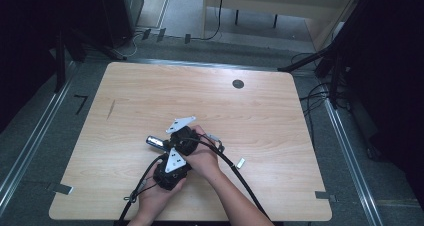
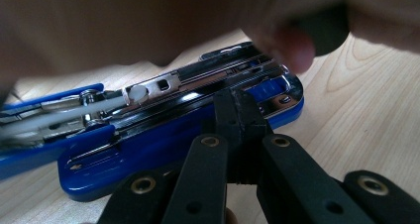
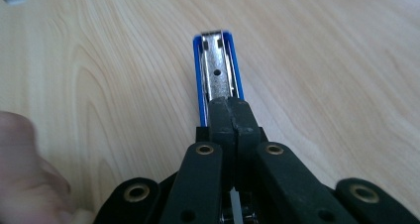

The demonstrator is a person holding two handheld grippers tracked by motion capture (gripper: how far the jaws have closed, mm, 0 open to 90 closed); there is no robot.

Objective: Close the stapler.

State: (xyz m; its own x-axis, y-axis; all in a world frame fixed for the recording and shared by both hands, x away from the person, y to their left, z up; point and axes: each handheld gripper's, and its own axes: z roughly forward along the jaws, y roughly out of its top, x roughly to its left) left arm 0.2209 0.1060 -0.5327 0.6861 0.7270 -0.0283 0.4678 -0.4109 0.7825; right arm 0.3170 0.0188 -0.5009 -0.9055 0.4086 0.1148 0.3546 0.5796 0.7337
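High view: two hands are meeting low and centre in the frame over a pale wooden table [image 1: 260, 106], the left gripper [image 1: 169, 173] and right gripper [image 1: 184, 138] crowding together just above them. A blue stapler [image 1: 156, 142] is peeking out at the upper left of that cluster, lying on the tabletop, and black cables are trailing off toward the bottom edge. A small dark disc [image 1: 238, 84] is sitting well apart, upper right of centre.

Left gripper view: the left gripper [image 2: 241, 116] is pressing its jaws together against the opened stapler [image 2: 163, 135], whose metal track is showing across mid-frame; whether they are pinching a part of it is unclear. A blurred hand [image 2: 292, 30] is looming along the top.

Right gripper view: the right gripper [image 3: 232, 119] is clamping its jaws on the stapler's [image 3: 216, 70] metal arm, which is pointing up the centre of the frame.
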